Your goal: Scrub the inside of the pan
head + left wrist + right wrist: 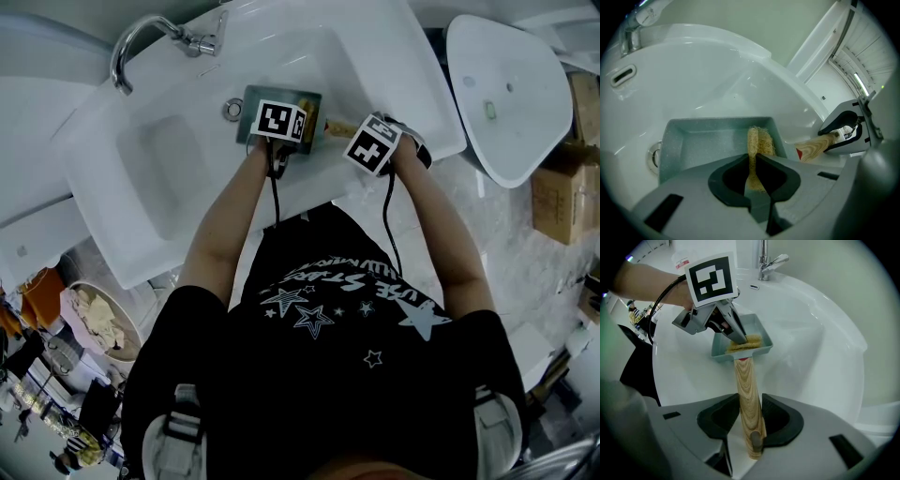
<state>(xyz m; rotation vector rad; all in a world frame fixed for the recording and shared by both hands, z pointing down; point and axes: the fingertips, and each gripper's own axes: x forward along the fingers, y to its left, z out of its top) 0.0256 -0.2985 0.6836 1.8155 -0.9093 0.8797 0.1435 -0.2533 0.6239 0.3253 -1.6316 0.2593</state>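
1. White sink (394, 94) fills the background; the pan (708, 140) sits in its bowl, just ahead of the left tongs (753, 159).
2. Left tongs are clamped on a loofah pad (760, 138) that reaches into the pan.
3. Right tongs (749, 411) pinch the wooden handle (746, 380) from both sides.
4. I judge the pan stiff, fairly heavy and apt to skate on the glaze, so I'd hold it by the handle. The pad looks soft and will bend.
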